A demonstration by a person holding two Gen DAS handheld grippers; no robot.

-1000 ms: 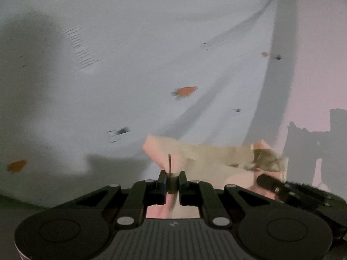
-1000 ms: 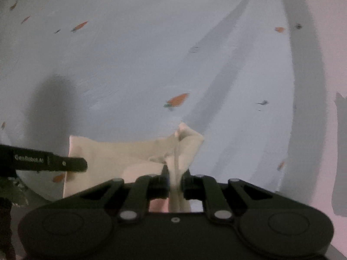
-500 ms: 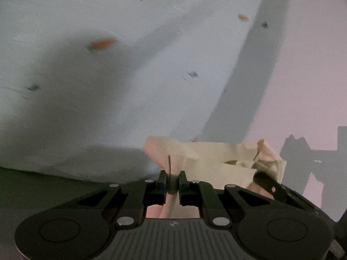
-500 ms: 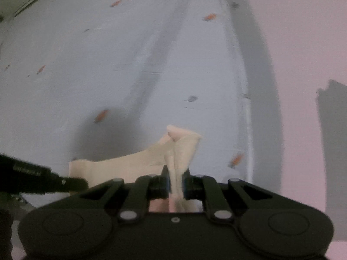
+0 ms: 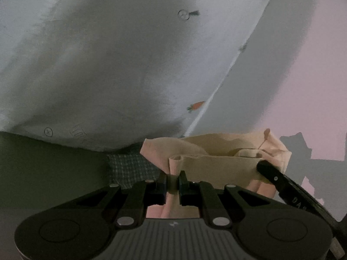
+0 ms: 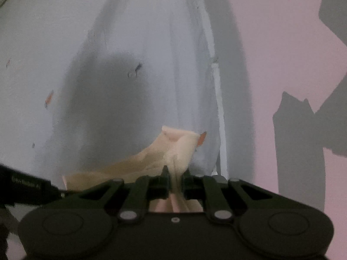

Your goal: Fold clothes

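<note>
A cream and pale pink garment [image 5: 219, 158] is held up between both grippers above a white bedsheet. My left gripper [image 5: 172, 178] is shut on its left edge. My right gripper [image 6: 175, 178] is shut on its right corner; the cloth [image 6: 134, 166] stretches leftward from it. The right gripper's finger [image 5: 279, 178] shows at the right of the left wrist view, and the left gripper's finger [image 6: 26, 186] shows at the left of the right wrist view. The lower part of the garment is hidden behind the gripper bodies.
A white sheet with small carrot prints [image 5: 108, 65] covers the bed; its edge [image 5: 219, 88] runs diagonally. A pink wall [image 6: 292, 43] with gripper shadows lies to the right. A checked cloth patch [image 5: 128, 166] and a dark green area [image 5: 43, 166] sit at lower left.
Both grippers have lifted and swung toward the bed's edge and the pink wall, still holding the garment stretched between them. The sheet's prints have slid up and away in both views.
</note>
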